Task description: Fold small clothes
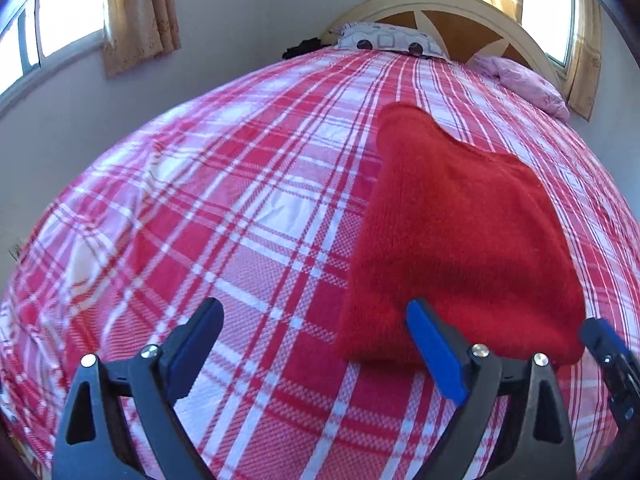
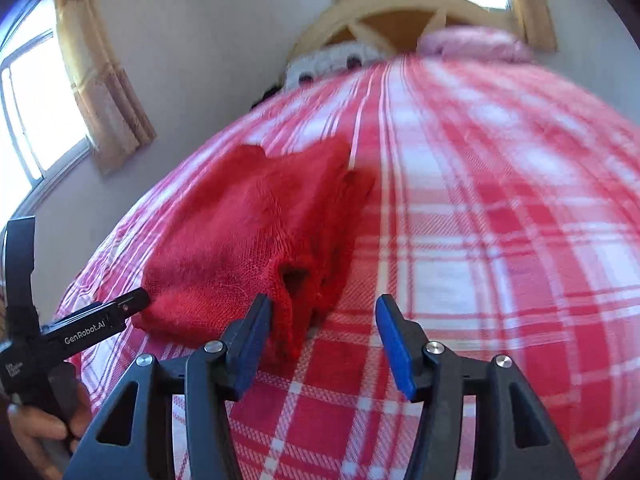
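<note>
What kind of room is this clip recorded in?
Most likely a bedroom: a folded fuzzy red knit garment lies on a red-and-white plaid bedspread, with an arched cream headboard and patterned pillow behind.

Black hand-held gripper point(image 1: 316, 344), blue pads point(image 1: 434, 350)

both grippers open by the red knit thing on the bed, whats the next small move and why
Probably lift both away: the red knit garment already lies folded on the plaid bedspread, and the left gripper and right gripper are open, holding nothing.
</note>
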`<state>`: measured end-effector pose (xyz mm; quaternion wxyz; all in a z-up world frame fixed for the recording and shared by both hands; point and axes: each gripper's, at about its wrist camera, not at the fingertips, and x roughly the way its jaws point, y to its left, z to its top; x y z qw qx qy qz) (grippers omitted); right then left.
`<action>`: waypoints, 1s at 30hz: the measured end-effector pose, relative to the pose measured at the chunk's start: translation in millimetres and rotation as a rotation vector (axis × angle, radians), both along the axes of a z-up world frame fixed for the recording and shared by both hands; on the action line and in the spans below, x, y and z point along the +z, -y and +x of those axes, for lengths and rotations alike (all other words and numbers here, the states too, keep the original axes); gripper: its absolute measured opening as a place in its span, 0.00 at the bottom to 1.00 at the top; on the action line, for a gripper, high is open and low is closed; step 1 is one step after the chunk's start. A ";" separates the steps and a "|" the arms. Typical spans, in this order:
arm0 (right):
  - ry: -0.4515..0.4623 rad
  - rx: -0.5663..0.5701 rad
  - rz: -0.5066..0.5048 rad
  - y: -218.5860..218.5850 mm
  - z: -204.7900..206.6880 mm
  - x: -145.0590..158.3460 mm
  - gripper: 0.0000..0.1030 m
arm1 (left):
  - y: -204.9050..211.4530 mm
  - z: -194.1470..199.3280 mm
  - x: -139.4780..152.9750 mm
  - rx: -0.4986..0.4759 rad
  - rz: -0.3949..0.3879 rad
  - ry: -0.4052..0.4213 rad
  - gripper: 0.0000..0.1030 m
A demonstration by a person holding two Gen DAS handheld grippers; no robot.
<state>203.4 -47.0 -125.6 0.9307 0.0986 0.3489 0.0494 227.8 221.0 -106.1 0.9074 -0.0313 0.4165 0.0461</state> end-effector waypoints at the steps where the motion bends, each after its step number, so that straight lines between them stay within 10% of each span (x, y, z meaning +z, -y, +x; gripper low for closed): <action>1: 0.025 0.038 -0.030 -8.4 -4.7 5.5 0.54 | 0.7 -1.3 1.9 -0.004 0.002 0.007 0.93; 10: 0.030 0.264 -0.001 -44.3 21.1 8.6 0.54 | 12.5 4.3 -2.2 -0.015 0.051 -0.012 0.93; 16: -0.107 0.177 0.138 -5.0 61.3 -10.7 0.48 | 15.1 12.1 -13.5 -0.024 0.058 -0.061 0.96; 21: 0.012 0.102 0.207 15.0 59.7 18.9 0.50 | 18.6 14.3 -17.6 -0.012 0.098 -0.038 0.99; 30: -0.155 0.152 0.019 -2.9 176.0 -17.4 0.58 | 23.9 22.1 -17.2 -0.018 0.133 -0.025 1.00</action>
